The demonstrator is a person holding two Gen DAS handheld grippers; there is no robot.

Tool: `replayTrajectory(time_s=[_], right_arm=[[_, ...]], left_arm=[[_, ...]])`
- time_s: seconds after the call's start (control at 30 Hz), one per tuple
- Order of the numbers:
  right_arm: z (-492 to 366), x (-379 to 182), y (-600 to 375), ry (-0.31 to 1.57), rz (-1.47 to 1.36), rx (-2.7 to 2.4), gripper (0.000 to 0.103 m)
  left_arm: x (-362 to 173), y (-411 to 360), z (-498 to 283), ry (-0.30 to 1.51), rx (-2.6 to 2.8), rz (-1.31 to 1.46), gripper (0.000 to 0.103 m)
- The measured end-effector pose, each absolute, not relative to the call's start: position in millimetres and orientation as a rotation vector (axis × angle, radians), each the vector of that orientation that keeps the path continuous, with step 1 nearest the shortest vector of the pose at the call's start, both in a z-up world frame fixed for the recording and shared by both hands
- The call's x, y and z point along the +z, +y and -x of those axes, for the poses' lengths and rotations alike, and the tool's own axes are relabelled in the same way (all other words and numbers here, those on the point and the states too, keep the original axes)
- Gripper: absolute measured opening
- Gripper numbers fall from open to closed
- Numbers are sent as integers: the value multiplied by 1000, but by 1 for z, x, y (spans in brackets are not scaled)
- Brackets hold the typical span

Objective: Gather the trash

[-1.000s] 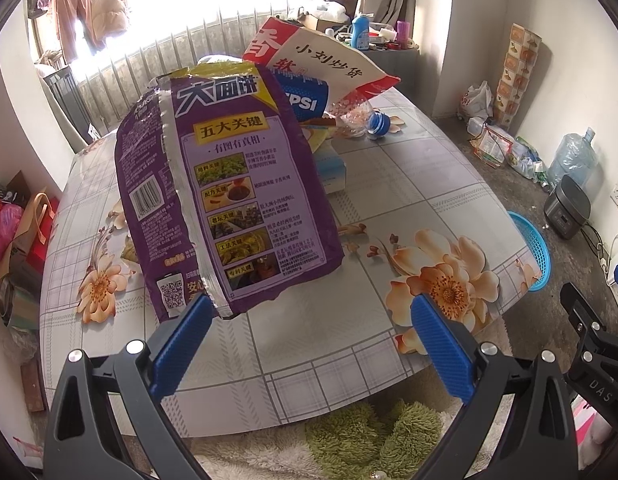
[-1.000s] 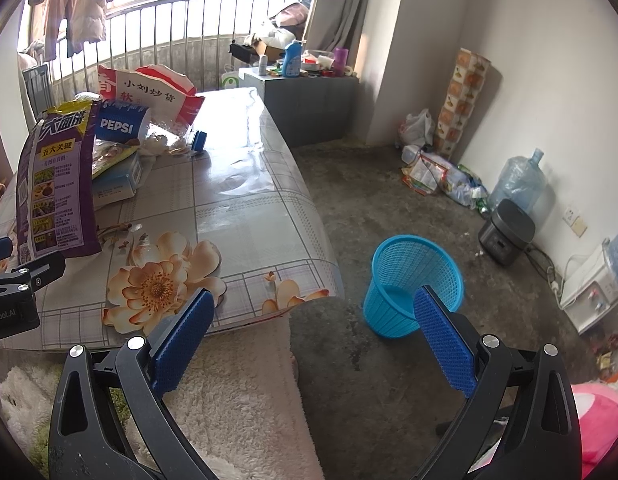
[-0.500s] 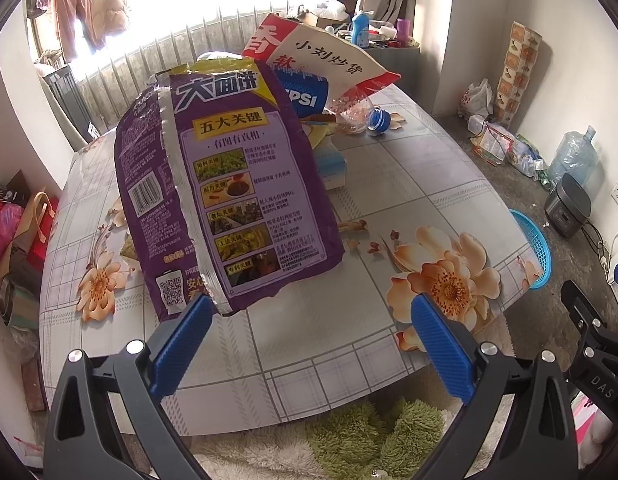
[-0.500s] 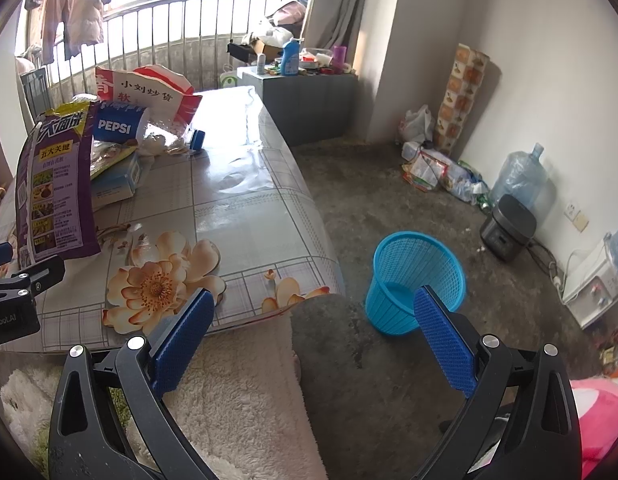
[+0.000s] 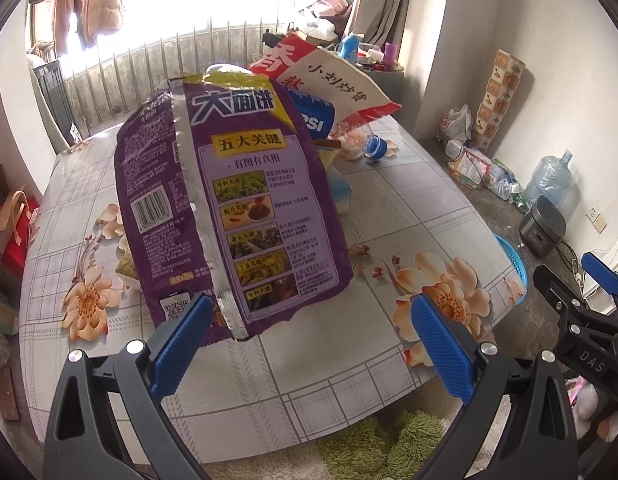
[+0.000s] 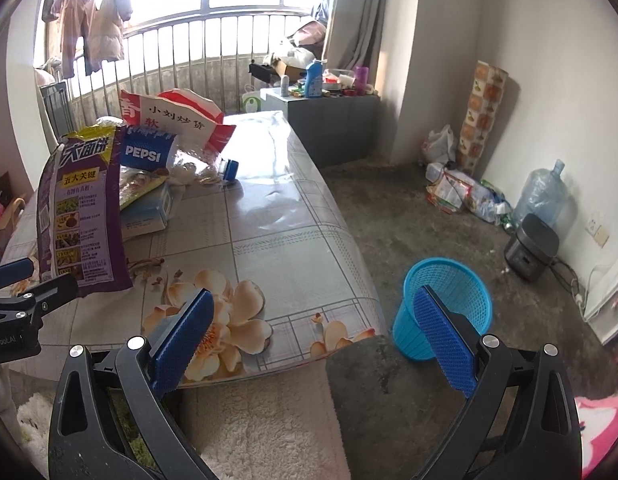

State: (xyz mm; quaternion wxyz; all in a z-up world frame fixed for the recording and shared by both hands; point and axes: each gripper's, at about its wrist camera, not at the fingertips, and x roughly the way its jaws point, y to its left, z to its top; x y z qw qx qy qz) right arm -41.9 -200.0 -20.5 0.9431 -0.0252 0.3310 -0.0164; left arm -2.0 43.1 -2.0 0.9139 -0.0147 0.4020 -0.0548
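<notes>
A large purple snack bag (image 5: 237,208) stands upright on the flowered table (image 5: 389,208), its lower edge just beyond my left gripper (image 5: 315,344), which is open and empty. The bag also shows in the right wrist view (image 6: 83,208). Behind it lie a red-and-white bag (image 5: 333,76), a Pepsi bottle (image 6: 149,154) and a blue tissue pack (image 6: 147,212). My right gripper (image 6: 313,338) is open and empty, past the table's near corner, with the blue trash basket (image 6: 449,304) on the floor behind its right finger.
A pale shaggy rug (image 6: 261,420) lies under the table's near edge. A black rice cooker (image 6: 531,246), a water jug (image 6: 543,192) and a litter pile (image 6: 461,192) sit by the right wall. A grey cabinet (image 6: 329,120) with bottles stands behind the table.
The left gripper has tilted up slightly, so the purple bag sits a little lower in view. The right gripper has drifted a little; neither has taken hold of anything.
</notes>
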Motion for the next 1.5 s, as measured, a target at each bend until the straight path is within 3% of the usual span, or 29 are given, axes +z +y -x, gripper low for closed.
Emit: replayTrajectory(time_s=[0.17,0.2,0.4,0.53,0.63,0.93,1.03,1.1,1.2,1.5], right_arm=[[12,-9,-164,633,-35,210,94],[5,-9,-158,638,-55,263,90],[-44,-22,-111,731,-156,566,69],[-73,-29,-104,791,-246,669,64],[-87,-30,-103,810,-299,747,64],[-90,-24,-98,833,-356,882,47],[-83,-20,-96,824,-343,905,35],[-82,-16,-93,823,-337,933,20],[-76,-11,-86,811,-285,967,12],[-38,2,-88,743,-204,999,0]], left_arm=[[1,90,3,714,-55,84,97],[-1,100,1,714,-35,99,97],[-21,150,-15,761,16,184,73],[-35,169,-28,790,19,237,57],[-45,178,-36,814,15,259,52],[-49,179,-46,831,-10,235,51],[-48,178,-48,833,-7,233,51],[-47,176,-49,834,-6,224,51],[-47,174,-49,839,-1,218,51],[-41,172,-42,845,24,230,50]])
